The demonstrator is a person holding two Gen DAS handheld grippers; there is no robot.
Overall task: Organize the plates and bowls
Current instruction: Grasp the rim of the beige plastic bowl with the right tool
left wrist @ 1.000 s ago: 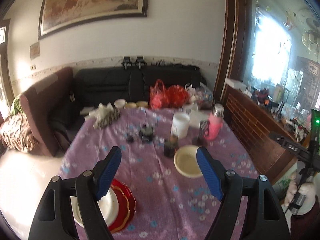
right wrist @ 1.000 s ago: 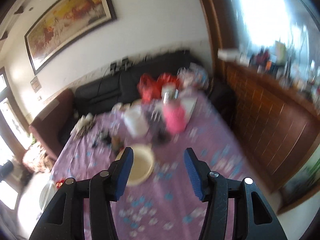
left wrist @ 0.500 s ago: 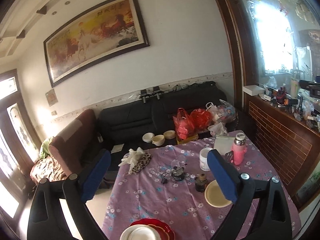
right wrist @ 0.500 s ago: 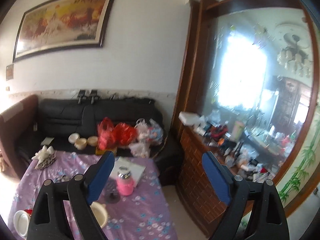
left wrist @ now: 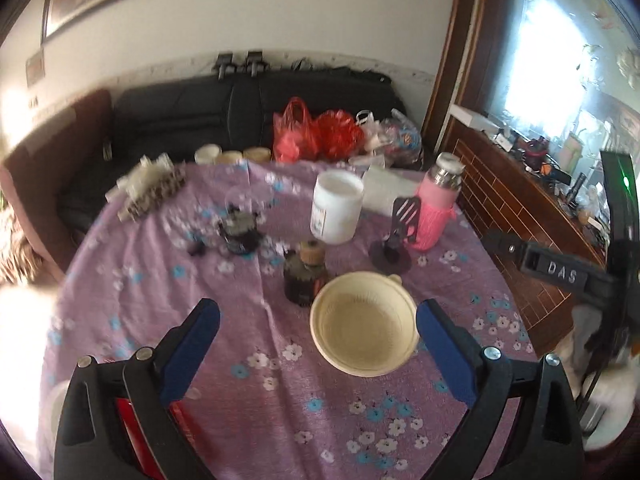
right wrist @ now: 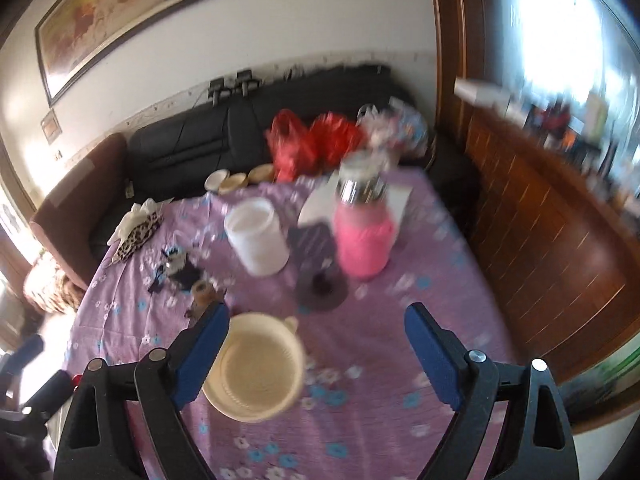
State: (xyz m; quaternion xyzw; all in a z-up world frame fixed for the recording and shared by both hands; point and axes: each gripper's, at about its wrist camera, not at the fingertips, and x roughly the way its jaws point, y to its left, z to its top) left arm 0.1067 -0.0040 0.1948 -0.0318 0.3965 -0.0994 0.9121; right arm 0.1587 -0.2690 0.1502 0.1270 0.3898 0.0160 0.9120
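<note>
Two claws, left claw and right claw, both released and empty after widening, above the purple floral-clothed bench. Round cream ribbed plastic bowl: best approached squarely, one pad inside the rim, clear of the dark squat jar just beside.

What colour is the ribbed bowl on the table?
The round ribbed plastic bowl is cream; left wrist view shows it best.

Black sofa; framed painting; bright window; white wall.

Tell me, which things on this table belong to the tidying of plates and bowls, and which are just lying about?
Belong to the job:
- cream ribbed plastic bowl
- red plates

Just lying about:
- white plastic jar
- pink-sleeved steel flask
- dark cork-topped bottle
- red plastic bags
</note>
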